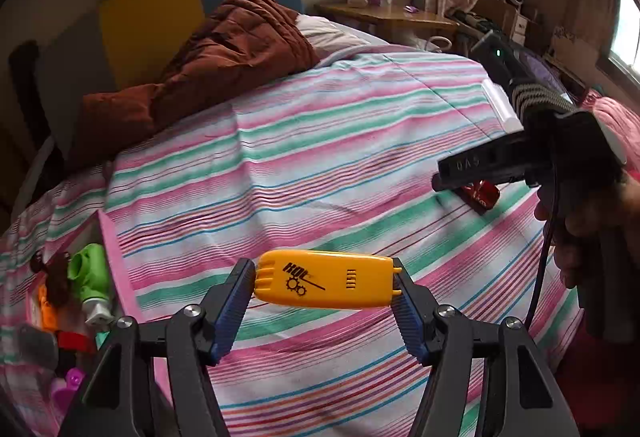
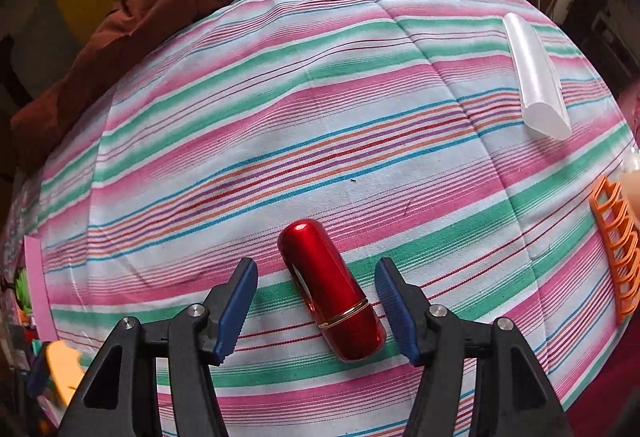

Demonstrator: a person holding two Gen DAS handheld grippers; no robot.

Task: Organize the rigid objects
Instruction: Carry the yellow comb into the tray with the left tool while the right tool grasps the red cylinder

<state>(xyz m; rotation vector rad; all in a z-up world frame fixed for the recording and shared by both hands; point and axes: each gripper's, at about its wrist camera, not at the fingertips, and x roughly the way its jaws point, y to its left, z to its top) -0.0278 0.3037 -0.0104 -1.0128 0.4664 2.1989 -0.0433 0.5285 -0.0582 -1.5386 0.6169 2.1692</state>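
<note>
One yellow plastic case (image 1: 326, 285) sits clenched end to end in the left gripper (image 1: 325, 287), long axis crosswise, above the striped bed (image 1: 320, 157). Right gripper (image 2: 316, 295): jaws released, straddling one red lipstick tube (image 2: 330, 293) lying on the bed, rounded tip pointing away. One white tube (image 2: 536, 77) toward the far right edge; an orange rack (image 2: 618, 251) is cut off. The pink box (image 1: 110, 249) at the left edge holds jumbled toys, hard to count.

The yellow plastic piece (image 1: 326, 284) bears black lettering that reads roughly "HQL" above two gear symbols and a slanted line. The dark tongs body at right (image 1: 492, 161) shows embossed characters, roughly "0A5".
</note>
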